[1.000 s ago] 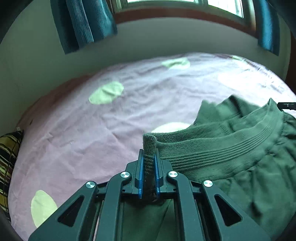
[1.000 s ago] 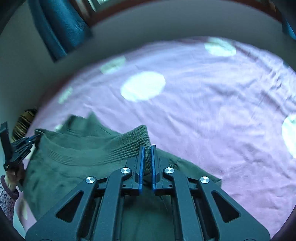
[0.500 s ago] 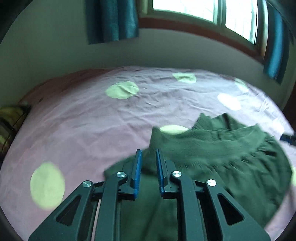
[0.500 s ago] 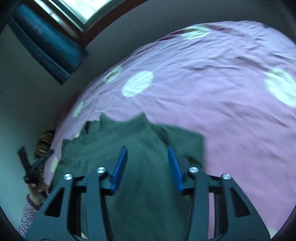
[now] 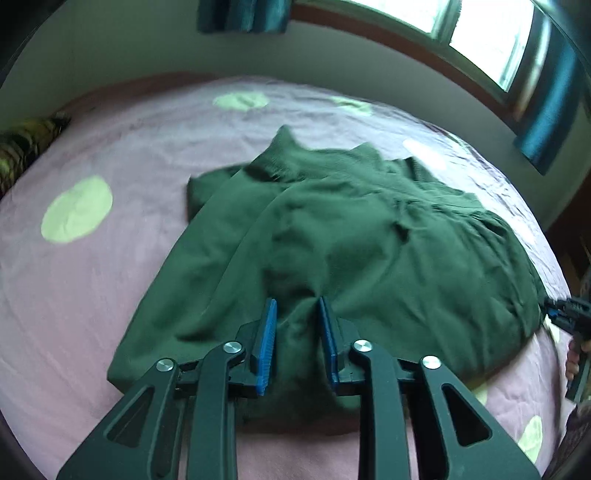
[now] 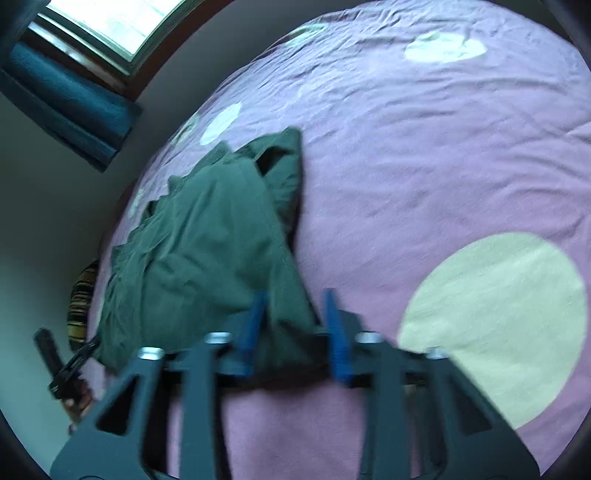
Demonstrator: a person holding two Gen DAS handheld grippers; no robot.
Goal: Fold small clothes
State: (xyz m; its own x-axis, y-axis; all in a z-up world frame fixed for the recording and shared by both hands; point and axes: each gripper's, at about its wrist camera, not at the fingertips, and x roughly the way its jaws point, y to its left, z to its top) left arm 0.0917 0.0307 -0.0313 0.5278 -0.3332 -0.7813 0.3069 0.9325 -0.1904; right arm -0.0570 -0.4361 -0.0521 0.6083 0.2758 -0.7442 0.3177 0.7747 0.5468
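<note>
A dark green knit garment point(image 5: 351, 236) lies spread and rumpled on the pink bed sheet point(image 5: 110, 266), its ribbed edge at the far side. My left gripper point(image 5: 297, 314) is open and empty, just above the garment's near edge. In the right wrist view the same garment point(image 6: 207, 251) lies to the left, and my right gripper point(image 6: 295, 306) is open and empty over its near corner. The right gripper also shows at the right edge of the left wrist view point(image 5: 569, 317); the left gripper shows at the lower left of the right wrist view point(image 6: 70, 365).
The pink sheet has pale green dots point(image 5: 75, 210) point(image 6: 495, 325). A striped yellow and black pillow point(image 5: 26, 147) lies at the bed's left edge. A wall, a window point(image 5: 476, 33) and teal curtains point(image 6: 70, 110) stand behind the bed.
Both grippers let go of the ribbed edge, opened and drew back toward the near side. The garment dropped flat onto the sheet.
</note>
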